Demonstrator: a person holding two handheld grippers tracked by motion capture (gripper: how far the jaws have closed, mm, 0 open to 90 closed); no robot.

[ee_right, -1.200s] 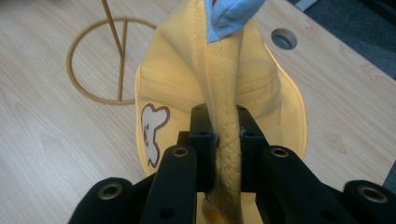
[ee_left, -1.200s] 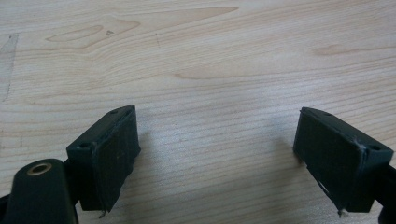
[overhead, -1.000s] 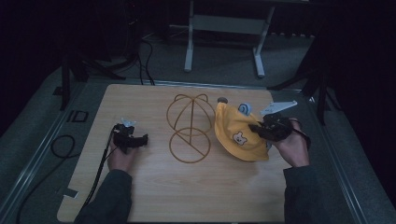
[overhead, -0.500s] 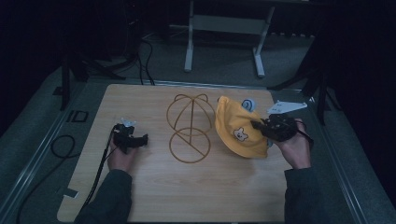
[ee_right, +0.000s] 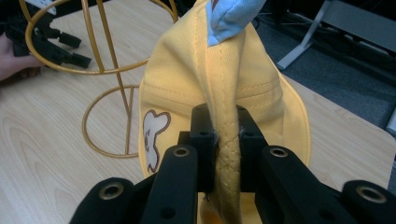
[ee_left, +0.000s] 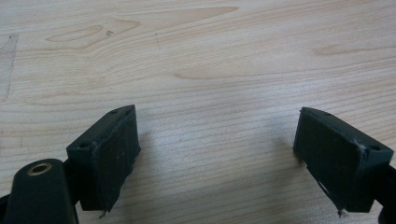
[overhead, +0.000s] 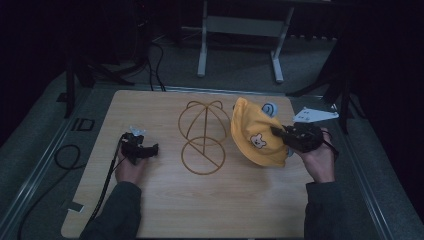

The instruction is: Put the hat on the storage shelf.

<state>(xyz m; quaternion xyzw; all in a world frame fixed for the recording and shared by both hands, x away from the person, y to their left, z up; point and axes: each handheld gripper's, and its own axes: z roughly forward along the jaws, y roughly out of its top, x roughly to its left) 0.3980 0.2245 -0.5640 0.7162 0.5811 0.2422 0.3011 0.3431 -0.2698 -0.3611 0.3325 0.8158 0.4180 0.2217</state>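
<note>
On pale wood table [overhead: 210, 200], dark room: right gripper [ee_right: 223, 135] jaws clamp yellow cap [overhead: 255, 135]; left gripper [ee_left: 219, 158] jaws apart.

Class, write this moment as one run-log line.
right hand-held gripper: shut on cap | left hand-held gripper: open, on table | stand: bare

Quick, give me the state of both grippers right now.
Left gripper: open, nothing between its jaws.
Right gripper: shut on the yellow fabric cap.
</note>
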